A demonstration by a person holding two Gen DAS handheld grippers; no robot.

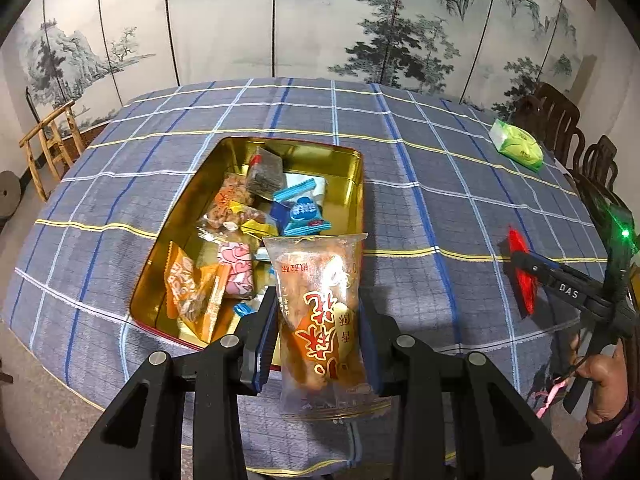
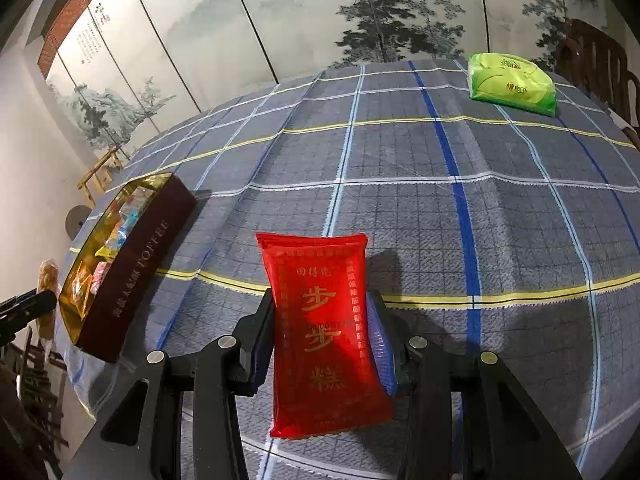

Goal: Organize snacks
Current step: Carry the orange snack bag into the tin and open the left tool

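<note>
The gold-lined tin sits on the checked tablecloth, and it is the landmark here. Inside it lies a heap of wrapped snacks: a blue-and-white packet toward its far right corner, a dark square packet just behind that, a pink one in the middle, an orange wrapper by the near left wall.

Right at the tin's near right corner, the left gripper has its two fingers clamped on a clear packet with red lettering. The packet stands upright between the pads, its top edge level with the tin's right wall, its lower end hanging below the fingers.

Well to the right of the tin, the right gripper is closed on a red packet with gold characters, held upright above the cloth, its shadow falling just beside it. From the left wrist view that same red packet shows edge-on, off to the tin's right.

From the right wrist view the tin shows its dark maroon outer wall with TOFFEE lettering, sweets visible over the rim.

Far beyond the tin, toward the table's far right edge, a green tissue pack lies flat. Behind everything stands a painted landscape screen, with dark wooden chairs at the table's right.
</note>
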